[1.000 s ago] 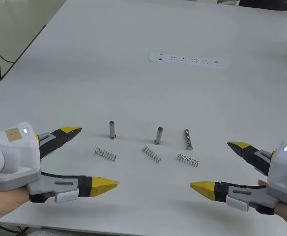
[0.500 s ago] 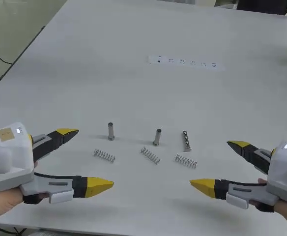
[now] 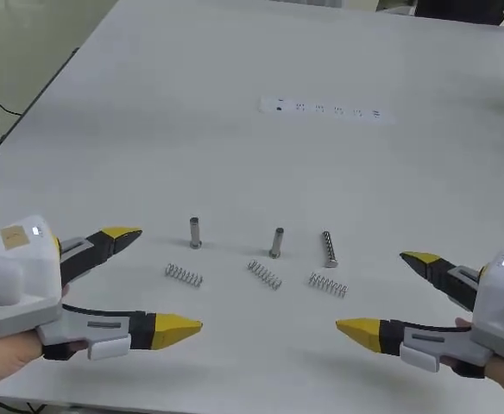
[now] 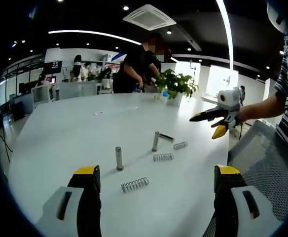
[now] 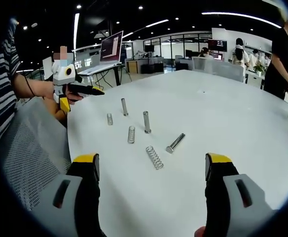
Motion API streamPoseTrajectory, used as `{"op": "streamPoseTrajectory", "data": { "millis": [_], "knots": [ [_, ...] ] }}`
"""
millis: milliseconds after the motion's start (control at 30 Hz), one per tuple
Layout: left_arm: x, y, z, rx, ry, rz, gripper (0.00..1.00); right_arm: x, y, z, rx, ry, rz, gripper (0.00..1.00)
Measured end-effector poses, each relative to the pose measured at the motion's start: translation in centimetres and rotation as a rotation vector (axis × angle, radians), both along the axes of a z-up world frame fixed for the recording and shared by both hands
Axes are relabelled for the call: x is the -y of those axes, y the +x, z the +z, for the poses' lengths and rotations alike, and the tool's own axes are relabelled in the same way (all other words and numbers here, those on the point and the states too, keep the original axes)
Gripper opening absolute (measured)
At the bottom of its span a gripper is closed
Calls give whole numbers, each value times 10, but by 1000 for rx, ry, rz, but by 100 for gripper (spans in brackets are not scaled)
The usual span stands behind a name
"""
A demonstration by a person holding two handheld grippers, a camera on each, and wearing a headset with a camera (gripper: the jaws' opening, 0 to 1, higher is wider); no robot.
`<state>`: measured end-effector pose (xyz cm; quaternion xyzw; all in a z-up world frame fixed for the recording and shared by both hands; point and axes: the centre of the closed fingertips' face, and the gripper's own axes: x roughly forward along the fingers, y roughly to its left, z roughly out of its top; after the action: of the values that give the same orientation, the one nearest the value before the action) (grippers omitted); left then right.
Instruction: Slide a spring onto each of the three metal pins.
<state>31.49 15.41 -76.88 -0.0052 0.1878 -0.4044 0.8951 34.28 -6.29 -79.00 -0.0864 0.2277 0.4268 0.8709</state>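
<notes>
Three metal pins sit mid-table: the left pin (image 3: 195, 233) and the middle pin (image 3: 277, 242) stand upright, the right pin (image 3: 328, 247) lies flat. A spring lies in front of each: left spring (image 3: 183, 275), middle spring (image 3: 265, 275), right spring (image 3: 327, 285). My left gripper (image 3: 160, 280) is open at the near left, empty, a short way from the left spring (image 4: 134, 184). My right gripper (image 3: 388, 293) is open at the near right, empty, close to the right spring (image 5: 154, 157) and the lying pin (image 5: 175, 142).
A white power strip (image 3: 328, 109) lies flat farther back on the grey table (image 3: 235, 155). The table's near edge runs just below both grippers. People stand at the far end of the room in the gripper views.
The head camera has shifted slightly. Both grippers stay open at about the same places; pins and springs have not moved.
</notes>
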Motion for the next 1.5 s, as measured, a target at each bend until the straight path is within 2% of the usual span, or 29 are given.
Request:
{"op": "streamPoseTrajectory", "data": {
  "millis": [400,500,833,1133,1267,1500],
  "knots": [
    [-1,0,-1,3,3,-10,96,4,-3,-2,-15,2,14,89],
    [-1,0,-3,-5,13,-15,96,5,-3,-2,-19,-1,16,88],
    [-2,3,1,4,3,-5,95,4,-1,-1,-19,-2,24,88],
    [-4,3,-1,-2,2,2,95,1,-1,-2,-23,-7,34,88],
    [-6,3,-1,-2,1,4,95,0,1,-2,-26,-15,41,87],
    [-7,4,-2,-5,2,7,95,-8,11,4,-18,1,44,87]
  ]
}}
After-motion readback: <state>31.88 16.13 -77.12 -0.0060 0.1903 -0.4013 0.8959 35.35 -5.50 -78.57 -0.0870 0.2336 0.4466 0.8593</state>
